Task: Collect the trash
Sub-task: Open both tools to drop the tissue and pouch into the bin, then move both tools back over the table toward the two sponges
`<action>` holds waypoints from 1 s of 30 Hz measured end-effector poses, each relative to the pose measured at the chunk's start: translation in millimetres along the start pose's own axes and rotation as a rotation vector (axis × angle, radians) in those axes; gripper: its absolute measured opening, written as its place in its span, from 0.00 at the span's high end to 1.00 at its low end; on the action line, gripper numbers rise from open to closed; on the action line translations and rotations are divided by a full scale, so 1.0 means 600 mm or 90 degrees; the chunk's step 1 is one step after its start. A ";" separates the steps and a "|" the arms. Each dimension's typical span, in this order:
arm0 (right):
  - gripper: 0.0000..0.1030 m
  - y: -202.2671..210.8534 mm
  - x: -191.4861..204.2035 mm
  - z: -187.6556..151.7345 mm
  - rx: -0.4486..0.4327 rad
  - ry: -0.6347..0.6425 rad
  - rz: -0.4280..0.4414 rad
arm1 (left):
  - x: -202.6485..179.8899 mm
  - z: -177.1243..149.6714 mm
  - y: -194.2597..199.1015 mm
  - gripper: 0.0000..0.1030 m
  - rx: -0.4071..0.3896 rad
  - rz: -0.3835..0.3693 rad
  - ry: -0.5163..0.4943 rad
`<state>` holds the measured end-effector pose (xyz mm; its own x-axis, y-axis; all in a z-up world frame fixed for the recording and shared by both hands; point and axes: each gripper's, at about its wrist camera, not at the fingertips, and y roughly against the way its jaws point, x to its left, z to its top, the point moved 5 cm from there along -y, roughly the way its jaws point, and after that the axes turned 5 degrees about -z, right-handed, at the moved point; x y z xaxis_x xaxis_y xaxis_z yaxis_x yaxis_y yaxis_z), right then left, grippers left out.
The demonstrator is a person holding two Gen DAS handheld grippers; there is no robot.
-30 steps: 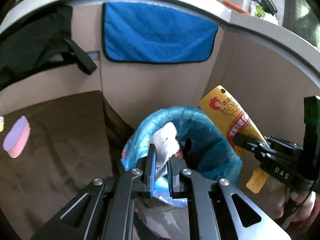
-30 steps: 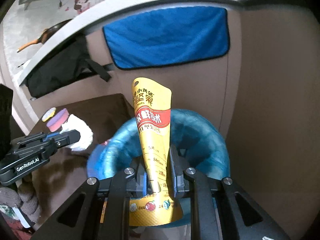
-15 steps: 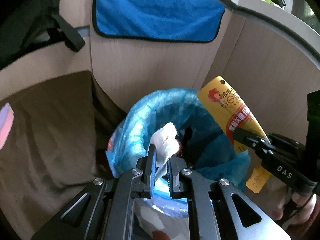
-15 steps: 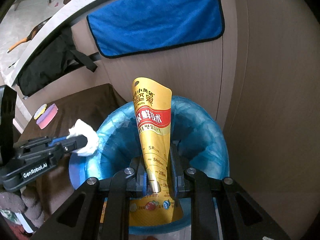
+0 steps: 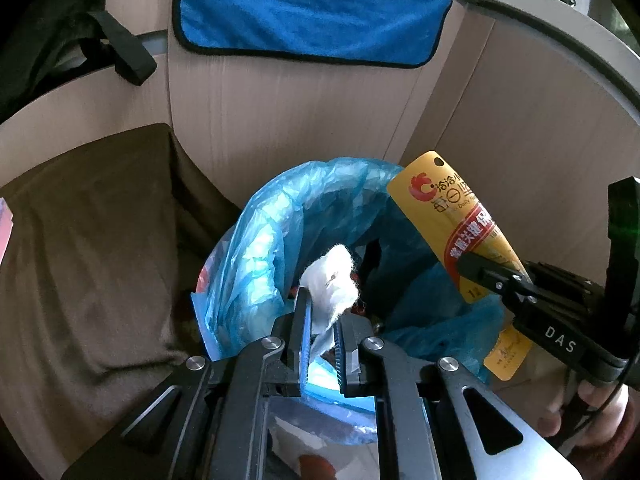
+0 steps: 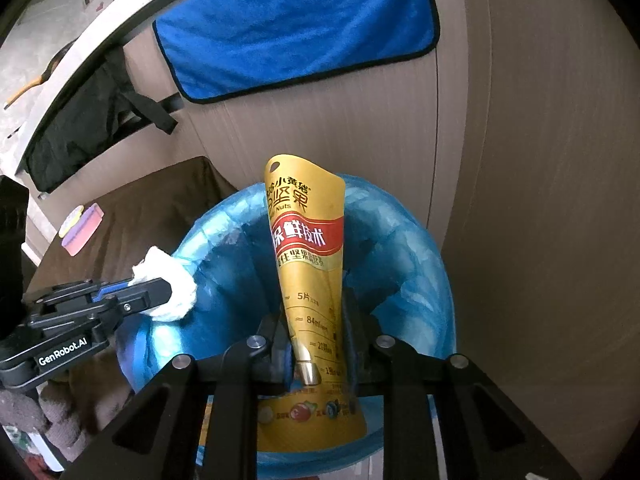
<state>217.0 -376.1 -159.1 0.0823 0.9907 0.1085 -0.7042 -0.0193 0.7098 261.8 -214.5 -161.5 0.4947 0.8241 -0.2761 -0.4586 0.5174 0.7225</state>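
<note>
A bin lined with a blue plastic bag point(image 5: 264, 240) stands in the corner; it also shows in the right wrist view point(image 6: 420, 264). My left gripper point(image 5: 322, 312) is shut on a crumpled white tissue point(image 5: 332, 280) and holds it over the bin's near rim. In the right wrist view the tissue point(image 6: 168, 284) sits at the bin's left rim. My right gripper point(image 6: 316, 340) is shut on a yellow nut snack packet point(image 6: 308, 240), upright over the bin's mouth. The packet point(image 5: 452, 216) shows at the bin's right side in the left wrist view.
A blue towel point(image 5: 312, 12) hangs on the wooden panel behind the bin. A brown cushion point(image 5: 88, 240) lies left of the bin, with a pink and purple sponge point(image 6: 82, 232) on it. A black bag point(image 6: 80, 120) hangs at upper left. Wood panels close the corner.
Both grippers have moved forward and down toward the bin, so its mouth looks larger. The tissue has come from over the cushion to the bin's rim. Both grips are unchanged.
</note>
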 end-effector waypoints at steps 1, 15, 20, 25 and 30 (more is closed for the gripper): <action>0.78 -0.001 -0.001 -0.001 0.001 -0.001 0.000 | 0.000 -0.001 -0.001 0.90 0.002 -0.001 0.001; 0.51 -0.004 -0.002 -0.009 -0.003 -0.014 -0.013 | 0.015 0.009 0.015 0.51 -0.026 -0.023 0.018; 0.46 -0.003 0.002 -0.008 -0.005 -0.005 -0.009 | 0.017 0.008 0.018 0.51 -0.031 -0.017 0.016; 0.39 0.003 0.010 0.000 -0.017 0.008 -0.003 | 0.021 0.007 0.024 0.51 -0.033 -0.016 0.020; 0.37 0.011 0.022 0.002 -0.025 0.021 -0.008 | 0.030 0.010 0.039 0.51 -0.045 -0.011 0.014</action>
<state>214.1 -363.3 -152.0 0.0686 0.9947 0.0763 -0.7304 -0.0020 0.6830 264.3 -189.1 -146.0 0.4869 0.8191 -0.3032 -0.5010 0.5463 0.6712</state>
